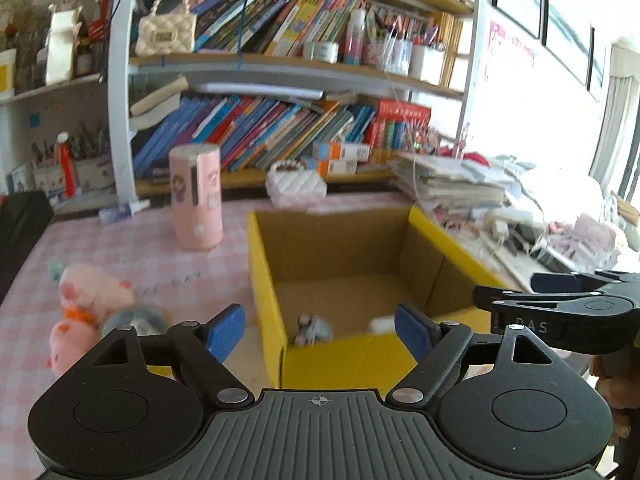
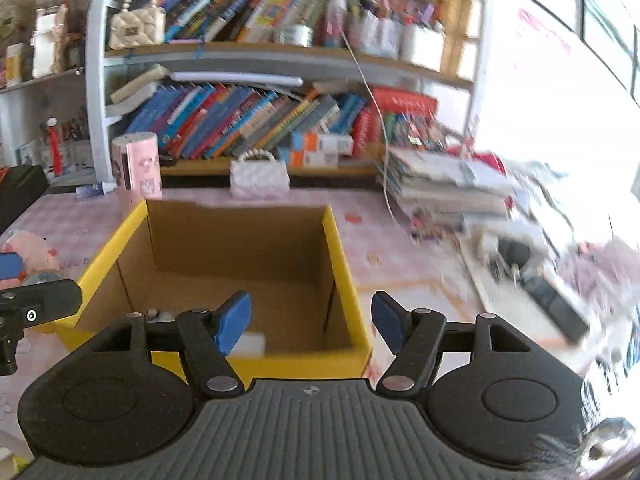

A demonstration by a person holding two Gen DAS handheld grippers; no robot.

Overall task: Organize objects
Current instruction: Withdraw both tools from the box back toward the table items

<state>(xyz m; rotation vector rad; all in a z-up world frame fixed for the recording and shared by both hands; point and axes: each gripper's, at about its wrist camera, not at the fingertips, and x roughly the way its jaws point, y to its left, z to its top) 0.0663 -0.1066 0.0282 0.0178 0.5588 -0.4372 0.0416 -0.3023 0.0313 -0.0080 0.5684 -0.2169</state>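
Observation:
A yellow cardboard box point(image 1: 267, 280) stands open on the pink checked table; it also shows in the right wrist view point(image 2: 340, 256). Inside lie a small grey toy point(image 1: 314, 329) and a white object point(image 1: 380, 323), which also shows in the right wrist view point(image 2: 250, 344). My left gripper point(image 1: 320, 330) is open and empty over the box's near wall. My right gripper point(image 2: 311, 325) is open and empty above the box's near right corner. A pink plush toy point(image 1: 86, 300) and a grey plush point(image 1: 136, 320) lie left of the box.
A pink cylinder point(image 1: 196, 196) and a white quilted purse point(image 1: 295, 186) stand behind the box. A stack of books and papers point(image 1: 452, 184) and cluttered items lie to the right. A full bookshelf point(image 1: 280, 120) backs the table. The right gripper's body point(image 1: 560, 312) shows at the right.

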